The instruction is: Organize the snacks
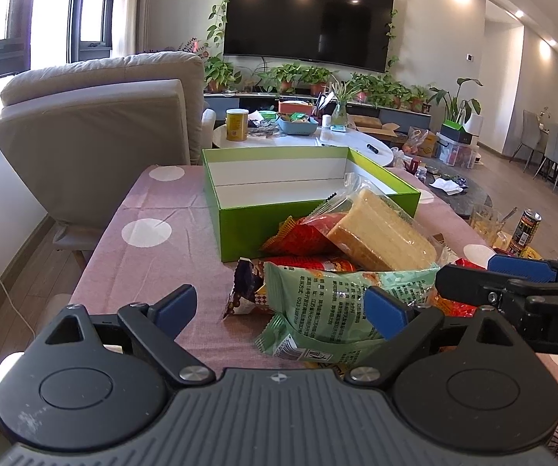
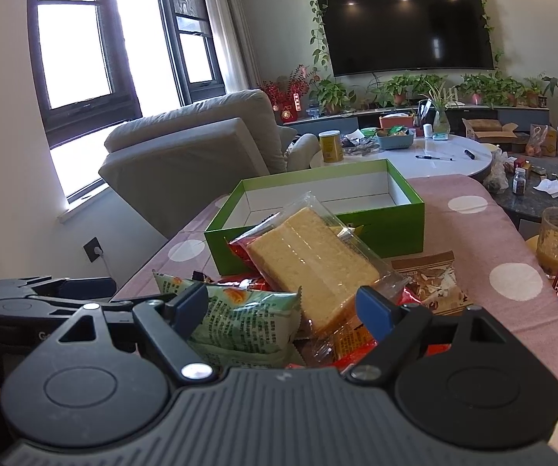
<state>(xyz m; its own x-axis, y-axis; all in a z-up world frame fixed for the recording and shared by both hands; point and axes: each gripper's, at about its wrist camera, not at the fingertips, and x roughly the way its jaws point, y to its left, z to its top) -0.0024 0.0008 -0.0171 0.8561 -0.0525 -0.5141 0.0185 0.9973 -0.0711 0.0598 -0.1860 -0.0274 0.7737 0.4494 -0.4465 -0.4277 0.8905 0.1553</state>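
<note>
A snack pile lies on the tabletop (image 1: 154, 202) before an empty green box (image 1: 240, 229). The cake pack (image 2: 310, 260) tops it, long axis running toward the box, directly ahead of the spread, empty right hand-held gripper (image 2: 283, 306). The left hand-held gripper (image 1: 283, 308), also spread, faces a green packet (image 1: 341, 291).

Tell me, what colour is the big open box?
The box is bright green outside and white inside, clearest in the right wrist view.
</note>
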